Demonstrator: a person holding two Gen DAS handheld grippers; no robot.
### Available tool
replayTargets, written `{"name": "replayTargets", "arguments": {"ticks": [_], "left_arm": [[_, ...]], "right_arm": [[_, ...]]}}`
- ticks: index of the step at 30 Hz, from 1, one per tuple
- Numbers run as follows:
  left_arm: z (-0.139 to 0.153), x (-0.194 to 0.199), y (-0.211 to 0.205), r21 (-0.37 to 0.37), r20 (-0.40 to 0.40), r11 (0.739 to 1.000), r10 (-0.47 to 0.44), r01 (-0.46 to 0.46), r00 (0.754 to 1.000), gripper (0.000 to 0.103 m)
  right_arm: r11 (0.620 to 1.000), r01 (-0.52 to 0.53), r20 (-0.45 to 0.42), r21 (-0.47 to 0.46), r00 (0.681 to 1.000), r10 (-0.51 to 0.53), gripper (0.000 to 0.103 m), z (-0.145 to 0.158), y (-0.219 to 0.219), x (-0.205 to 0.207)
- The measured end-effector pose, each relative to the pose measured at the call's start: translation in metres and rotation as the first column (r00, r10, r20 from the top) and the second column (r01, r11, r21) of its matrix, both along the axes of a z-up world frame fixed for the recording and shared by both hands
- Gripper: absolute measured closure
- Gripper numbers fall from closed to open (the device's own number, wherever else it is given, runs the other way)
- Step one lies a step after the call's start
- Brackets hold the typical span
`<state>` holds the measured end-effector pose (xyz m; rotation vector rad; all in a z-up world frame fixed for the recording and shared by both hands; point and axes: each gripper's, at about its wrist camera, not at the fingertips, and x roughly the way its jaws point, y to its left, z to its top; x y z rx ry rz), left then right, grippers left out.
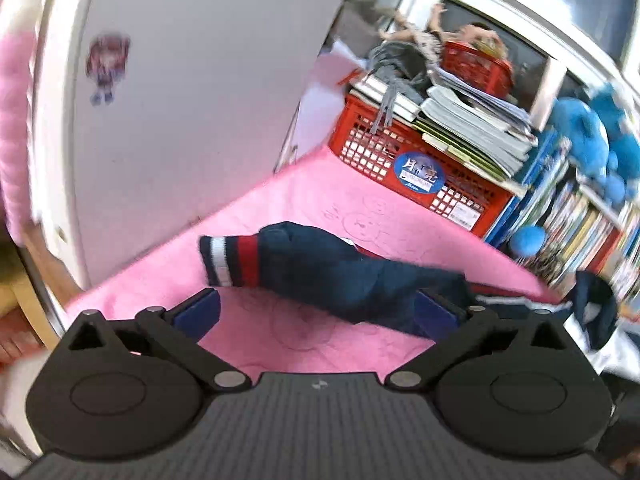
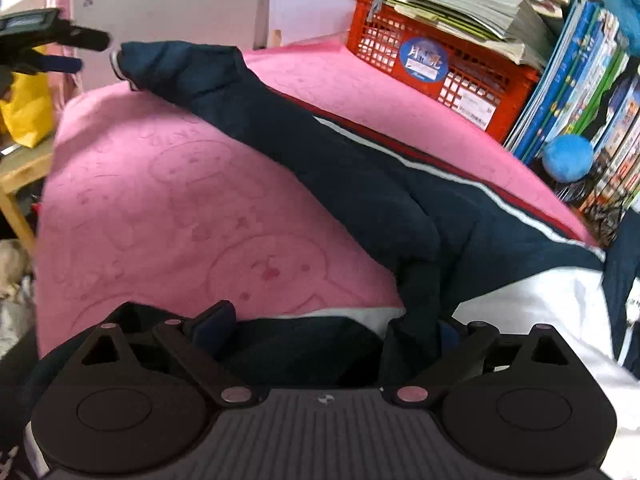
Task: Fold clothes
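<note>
Pink blanket (image 2: 160, 200): jacket (image 2: 360, 184) lying unfolded mid-frame, sleeve (image 1: 240, 256) outstretched; left gripper (image 1: 316, 312) gaping wide, right gripper (image 2: 328, 332) likewise, folding barely beginning.

the left gripper (image 1: 318, 312) is matte black plastic; behind the jaws a ribbed grey-black deck carries a small round black-and-white emblem at its centre; on either side of the deck sits a broad round housing with a shallow circular recess; angled black link arms run forward to the fingers (image 1: 200, 312), pinned with silver rivets; triangular cut-outs mark the outer links; the inner finger pads are dark blue; the right gripper (image 2: 326, 330) has the same build, its rivets tinted pinkish.
</note>
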<state>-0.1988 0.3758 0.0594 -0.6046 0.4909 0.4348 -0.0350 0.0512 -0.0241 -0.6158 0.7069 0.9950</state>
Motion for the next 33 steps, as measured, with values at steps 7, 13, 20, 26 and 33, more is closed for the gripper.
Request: {"name": "replayTargets", "arguments": {"ticks": [7, 13, 20, 26, 33], "left_arm": [[-0.023, 0.05, 0.024, -0.131, -0.051, 0.981, 0.136, -0.141, 0.989, 0.005], [-0.035, 0.089, 0.007, 0.0, -0.094, 0.994, 0.111, -0.112, 0.989, 0.088], [0.03, 0.128, -0.041, 0.548, 0.062, 0.827, 0.108, -0.124, 0.992, 0.094], [-0.001, 0.19, -0.04, 0.745, -0.067, 0.662, 0.191, -0.078, 0.979, 0.092], [-0.048, 0.222, -0.013, 0.625, -0.241, 0.781, 0.182, 0.009, 0.953, 0.088]], "right_arm": [[1.0, 0.003, -0.017, 0.029, 1.0, -0.002, 0.004, 0.0, -0.017, -0.014], [0.998, -0.024, -0.083, 0.065, 0.996, 0.03, 0.004, 0.003, -0.039, -0.019], [0.975, 0.017, -0.113, 0.223, 0.994, 0.009, 0.005, 0.023, -0.077, -0.024], [0.912, 0.186, -0.117, 0.365, 0.981, -0.153, 0.002, 0.051, -0.141, -0.017], [0.876, 0.373, -0.136, 0.306, 0.928, -0.348, 0.014, 0.045, -0.161, 0.01]]}}
